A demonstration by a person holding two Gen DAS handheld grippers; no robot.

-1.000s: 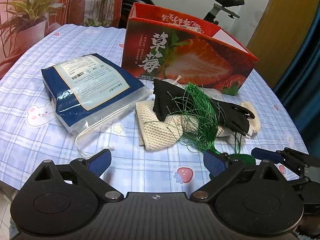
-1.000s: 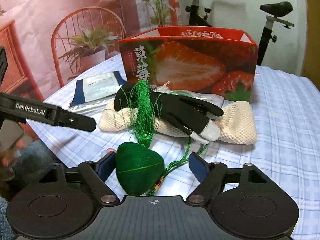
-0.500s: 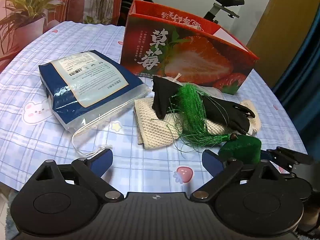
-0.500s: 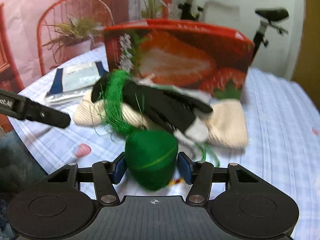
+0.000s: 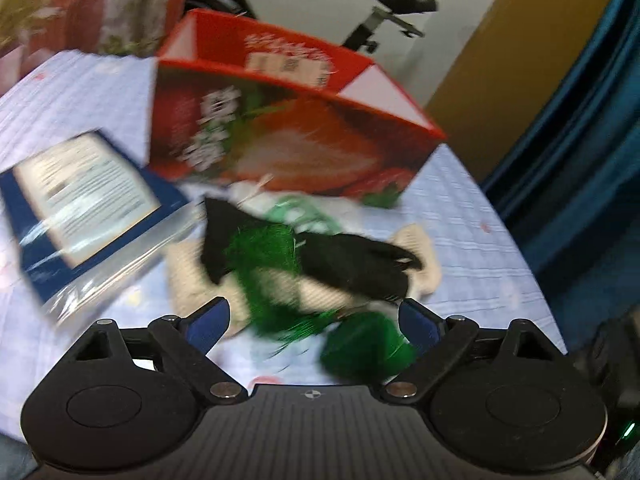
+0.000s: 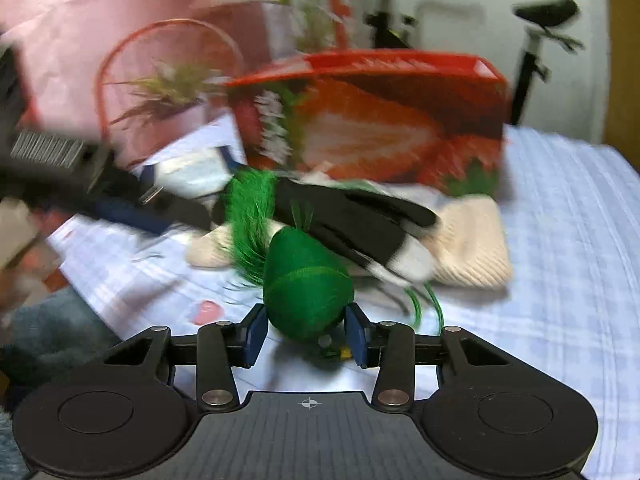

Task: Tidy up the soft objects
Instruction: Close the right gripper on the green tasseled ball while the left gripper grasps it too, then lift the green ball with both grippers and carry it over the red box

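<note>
The surface (image 6: 568,216) has a pale blue checked cloth over it; toward its far edge stands a big red strawberry box (image 6: 400,120), open at the top. Off to the box's left there's a blue packet (image 5: 80,208) in a clear bag, lying flat. In front of the box is a little heap of soft stuff: a cream knit cloth (image 6: 472,244) at the bottom, a black glove (image 6: 352,220) with a white fingertip draped across it, and the green tassel (image 6: 250,208) spilling over the glove's cuff end. The tassel hangs off a green ball (image 6: 308,284), nearer the front edge than the heap; pretty blurry, so can't say if it's lifted off the cloth. The right gripper (image 6: 306,334) has just been closing and its blue fingers (image 6: 256,334) are pinched on the ball from both sides; the left gripper (image 5: 312,318) has its fingers spread wide with nothing in them, eased in only a touch, hovering just in front of the heap.
</note>
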